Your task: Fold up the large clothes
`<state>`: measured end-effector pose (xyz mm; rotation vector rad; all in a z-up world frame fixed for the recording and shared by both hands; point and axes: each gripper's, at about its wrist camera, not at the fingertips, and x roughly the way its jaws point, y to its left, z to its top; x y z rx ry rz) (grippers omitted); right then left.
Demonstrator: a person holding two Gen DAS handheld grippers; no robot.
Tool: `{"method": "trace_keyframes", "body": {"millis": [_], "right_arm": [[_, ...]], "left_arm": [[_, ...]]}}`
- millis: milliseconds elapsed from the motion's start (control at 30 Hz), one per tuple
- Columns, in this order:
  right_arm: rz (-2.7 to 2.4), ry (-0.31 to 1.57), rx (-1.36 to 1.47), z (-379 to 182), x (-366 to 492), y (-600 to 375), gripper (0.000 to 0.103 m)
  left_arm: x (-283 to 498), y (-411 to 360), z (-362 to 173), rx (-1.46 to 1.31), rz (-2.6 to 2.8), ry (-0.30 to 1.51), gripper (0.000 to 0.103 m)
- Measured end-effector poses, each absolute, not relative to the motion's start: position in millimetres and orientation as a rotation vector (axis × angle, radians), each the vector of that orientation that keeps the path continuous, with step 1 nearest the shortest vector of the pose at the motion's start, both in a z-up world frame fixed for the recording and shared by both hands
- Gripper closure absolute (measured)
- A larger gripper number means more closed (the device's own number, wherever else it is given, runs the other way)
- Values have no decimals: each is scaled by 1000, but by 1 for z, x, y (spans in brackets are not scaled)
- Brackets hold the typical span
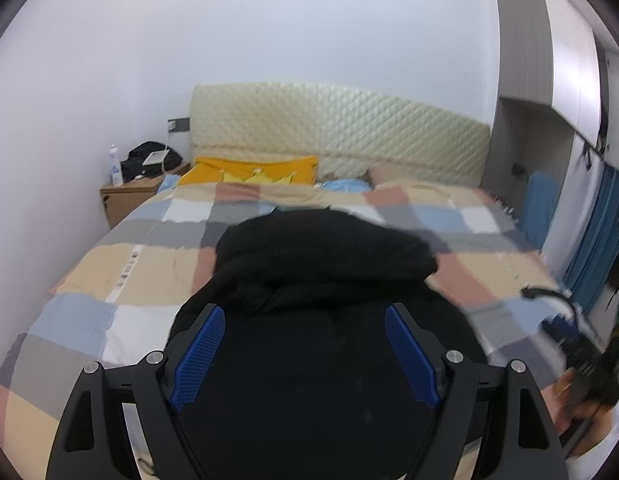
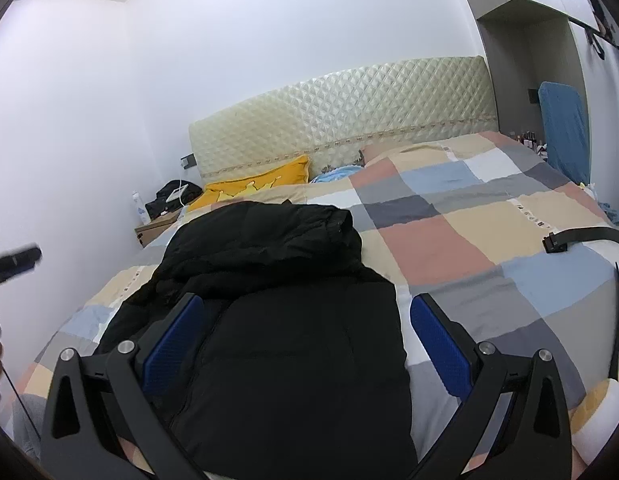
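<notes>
Garment: black padded jacket (image 2: pixel 269 320), hooded, lying on the bed (image 2: pixel 449 248) toward its left side as the right wrist view shows it.
Long axis: runs from the near edge of the bed toward the headboard (image 2: pixel 341 112); hood end points to the headboard, body end lies nearest the cameras.
Hood: bunched in a rounded heap at the far end (image 1: pixel 321 252), just short of the yellow pillow (image 1: pixel 249 170).
Surface: checked cover in beige, pink, grey, blue and white; jacket rests directly on it.
Left gripper (image 1: pixel 305 356): fingers spread wide above the jacket's near part, blue pads facing each other, nothing pinched between them.
Right gripper (image 2: pixel 305 348): fingers likewise spread wide; the left pad is over the black fabric, the right pad over the cover just beside the jacket's edge; released, gripping nothing.
Nightstand (image 1: pixel 129 196): beside the bed's far left corner; carries a bottle (image 1: pixel 115 164) and a black bag (image 1: pixel 151 158).
Strap: black strap (image 2: pixel 577 240) lying on the cover at the right, well apart from the jacket.
</notes>
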<state>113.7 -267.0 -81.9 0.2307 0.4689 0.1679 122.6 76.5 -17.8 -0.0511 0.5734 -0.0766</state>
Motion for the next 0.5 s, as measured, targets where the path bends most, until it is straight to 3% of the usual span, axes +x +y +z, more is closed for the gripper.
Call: {"method": "trace_keyframes", "body": {"millis": [500], "right_arm": [[181,529,122,-93,110,-244,0]], "left_arm": [[144,102,-99,-47,-43,722,21]]}}
